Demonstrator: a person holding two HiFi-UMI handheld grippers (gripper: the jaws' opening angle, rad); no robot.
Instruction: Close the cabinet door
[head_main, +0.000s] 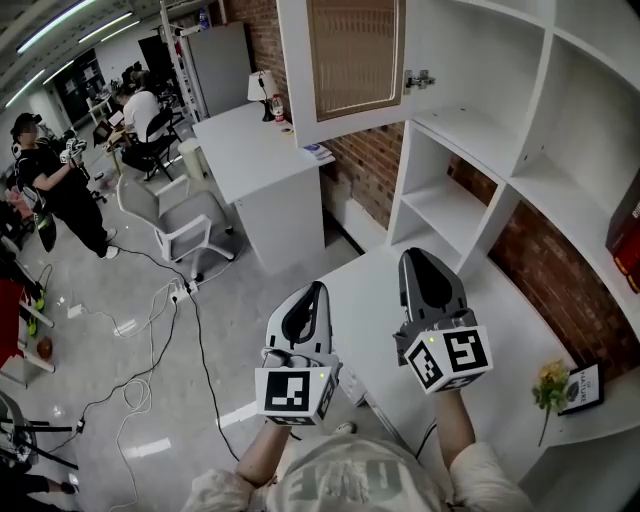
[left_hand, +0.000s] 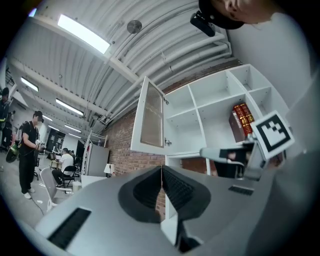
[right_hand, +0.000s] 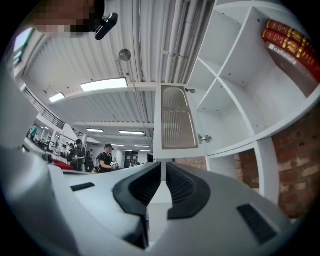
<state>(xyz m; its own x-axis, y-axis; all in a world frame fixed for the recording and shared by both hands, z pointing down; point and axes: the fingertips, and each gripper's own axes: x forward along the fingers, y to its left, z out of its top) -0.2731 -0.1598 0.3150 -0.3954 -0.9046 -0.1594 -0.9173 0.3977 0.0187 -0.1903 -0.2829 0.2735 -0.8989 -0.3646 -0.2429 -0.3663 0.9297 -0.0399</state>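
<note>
The cabinet door (head_main: 352, 58), white-framed with a ribbed glass panel, stands swung open from the top-left bay of the white shelf unit (head_main: 500, 150), hanging on its hinge (head_main: 420, 78). Both grippers are well below and short of it, touching nothing. My left gripper (head_main: 316, 291) is shut and empty. The right gripper (head_main: 424, 258) is shut and empty too, and sits a little closer to the shelves. In the left gripper view the door (left_hand: 151, 120) is above the shut left gripper (left_hand: 161, 167). In the right gripper view the door (right_hand: 177, 125) hangs straight above the right gripper (right_hand: 163, 162).
A white tabletop (head_main: 370, 300) lies under the grippers. Red books (head_main: 628, 245) stand in a right-hand bay. A yellow flower (head_main: 550, 385) and a small sign (head_main: 583, 388) sit at the right. A white desk (head_main: 250, 150), grey chair (head_main: 185, 215), floor cables (head_main: 150, 330) and people (head_main: 55, 185) are at the left.
</note>
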